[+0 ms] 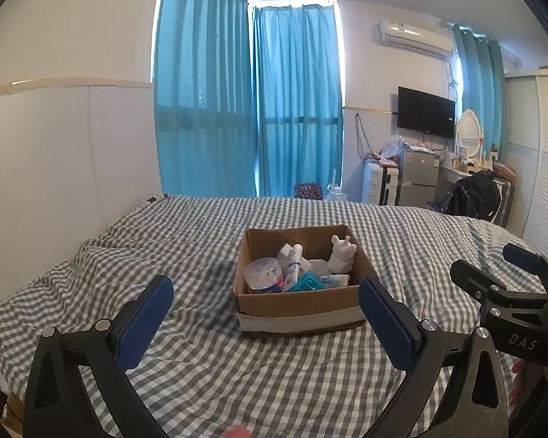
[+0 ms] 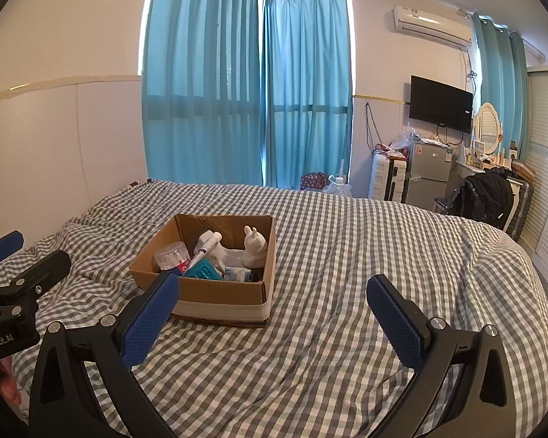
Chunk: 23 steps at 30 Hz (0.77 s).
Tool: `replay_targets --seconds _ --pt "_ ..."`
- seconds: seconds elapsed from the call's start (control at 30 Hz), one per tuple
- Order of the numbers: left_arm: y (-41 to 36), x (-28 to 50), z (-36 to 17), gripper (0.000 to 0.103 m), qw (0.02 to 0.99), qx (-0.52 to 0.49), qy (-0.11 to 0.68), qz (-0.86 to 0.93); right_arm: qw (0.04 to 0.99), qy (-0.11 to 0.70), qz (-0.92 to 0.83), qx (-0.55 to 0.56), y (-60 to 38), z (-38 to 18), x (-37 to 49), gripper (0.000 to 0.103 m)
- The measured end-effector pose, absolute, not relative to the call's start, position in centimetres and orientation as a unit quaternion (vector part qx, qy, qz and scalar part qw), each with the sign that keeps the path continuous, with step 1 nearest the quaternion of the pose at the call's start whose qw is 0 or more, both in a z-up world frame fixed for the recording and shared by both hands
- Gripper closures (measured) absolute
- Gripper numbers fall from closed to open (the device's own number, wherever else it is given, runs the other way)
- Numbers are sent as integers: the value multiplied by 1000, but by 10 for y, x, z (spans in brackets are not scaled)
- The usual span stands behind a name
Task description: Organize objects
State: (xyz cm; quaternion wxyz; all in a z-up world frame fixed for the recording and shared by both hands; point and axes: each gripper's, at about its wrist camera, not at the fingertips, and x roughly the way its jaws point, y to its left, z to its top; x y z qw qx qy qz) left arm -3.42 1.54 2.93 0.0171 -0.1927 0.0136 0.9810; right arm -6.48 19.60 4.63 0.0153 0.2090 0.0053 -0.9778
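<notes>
A cardboard box [image 1: 296, 301] [image 2: 219, 297] stands on the checked bed. Inside it are a white animal figure [image 1: 341, 255] [image 2: 254, 248], a clear round tub [image 1: 263, 273] [image 2: 171, 253], a white tube [image 1: 294, 261] [image 2: 206, 242], a teal block [image 1: 307, 283] [image 2: 202, 270] and a small tissue pack [image 1: 334, 280] [image 2: 235, 273]. My left gripper [image 1: 266, 319] is open and empty, held just in front of the box. My right gripper [image 2: 274, 315] is open and empty, in front of the box and to its right. The right gripper also shows in the left wrist view [image 1: 493, 266], and the left gripper in the right wrist view [image 2: 29, 252].
The grey-and-white checked bedspread [image 1: 237, 372] [image 2: 347, 255] covers the bed. A white wall panel [image 1: 54, 164] borders the left side. Blue curtains [image 1: 248, 109], a small fridge [image 2: 429, 175], a suitcase [image 2: 387, 177] and a chair with a black bag [image 2: 486, 193] stand beyond the bed.
</notes>
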Motion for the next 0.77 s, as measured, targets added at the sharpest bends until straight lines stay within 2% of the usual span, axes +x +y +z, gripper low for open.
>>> replay_targets --seconds 0.77 --pt "13 -35 26 0 21 -196 12 980 14 7 -977 214 193 42 -67 0"
